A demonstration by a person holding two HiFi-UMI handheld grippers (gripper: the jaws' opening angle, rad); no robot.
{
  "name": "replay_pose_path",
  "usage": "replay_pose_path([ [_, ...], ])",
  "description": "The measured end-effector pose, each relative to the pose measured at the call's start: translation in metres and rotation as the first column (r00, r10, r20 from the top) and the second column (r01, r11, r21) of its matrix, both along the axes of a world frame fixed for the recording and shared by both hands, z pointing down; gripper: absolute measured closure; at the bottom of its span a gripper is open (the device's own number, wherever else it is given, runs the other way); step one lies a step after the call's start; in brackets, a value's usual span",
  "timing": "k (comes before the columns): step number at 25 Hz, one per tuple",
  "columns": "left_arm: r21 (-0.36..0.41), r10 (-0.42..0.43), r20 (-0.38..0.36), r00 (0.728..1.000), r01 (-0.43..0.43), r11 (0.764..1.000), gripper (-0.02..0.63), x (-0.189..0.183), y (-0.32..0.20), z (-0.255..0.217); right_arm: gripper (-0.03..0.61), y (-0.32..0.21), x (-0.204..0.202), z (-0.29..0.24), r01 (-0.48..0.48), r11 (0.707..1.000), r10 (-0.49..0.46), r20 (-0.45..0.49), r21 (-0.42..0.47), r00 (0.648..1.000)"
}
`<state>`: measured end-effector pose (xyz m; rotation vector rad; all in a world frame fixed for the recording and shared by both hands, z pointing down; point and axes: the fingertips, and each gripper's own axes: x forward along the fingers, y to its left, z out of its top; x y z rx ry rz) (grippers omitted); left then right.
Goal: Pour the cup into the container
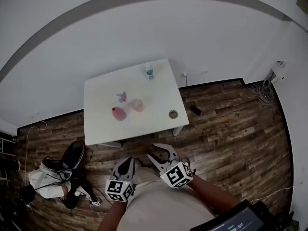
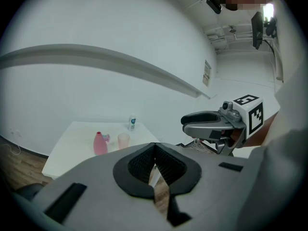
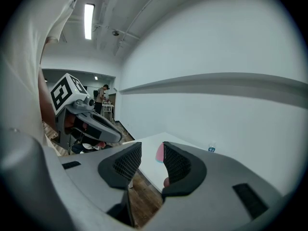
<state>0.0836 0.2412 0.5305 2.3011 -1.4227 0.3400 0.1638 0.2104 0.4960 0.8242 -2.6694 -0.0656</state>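
Nothing of the pouring is seen to be done yet. The translucent cup (image 1: pixel 137 105) is found upright on the white table (image 1: pixel 101 129), just beside the pink container (image 1: pixel 118 113), with a small bottle (image 1: pixel 149 71) at the far edge and a round tin (image 1: pixel 173 114) near the right corner. Both tools are held well short of the table, above the wooden floor (image 1: pixel 231 129). The left gripper (image 2: pixel 155 150) is shown with its jaws pressed together on nothing; the right gripper (image 3: pixel 151 153) is shown with its jaws slightly spread and nothing between them. The approach, the grasp of the cup and the pour are all judged to be left.
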Motion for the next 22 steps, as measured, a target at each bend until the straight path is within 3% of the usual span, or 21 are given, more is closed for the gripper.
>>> replay_pose_path([
  [4, -0.007, 0.01, -0.003, 1.0, -0.01, 1.0, 0.602, 0.002, 0.006, 0.004, 0.43, 0.007, 0.002, -0.002, -0.005, 1.0, 0.005, 0.018, -0.011, 1.0],
  [10, -0.004, 0.006, -0.02, 1.0, -0.006, 1.0, 0.603, -0.012, 0.016, 0.002, 0.43, 0.026, -0.016, -0.011, 0.072, 0.995, -0.062, 0.142, -0.067, 0.988],
  [16, -0.039, -0.008, -0.006, 1.0, 0.008, 0.999, 0.602, -0.072, 0.033, 0.012, 0.388, 0.023, -0.048, -0.021, -0.001, 1.0, 0.006, 0.162, -0.028, 0.987],
  [22, -0.05, -0.005, -0.013, 1.0, 0.005, 0.999, 0.603, -0.122, 0.042, 0.017, 0.385, 0.025, -0.081, -0.018, -0.08, 0.996, 0.084, 0.138, -0.034, 0.987],
])
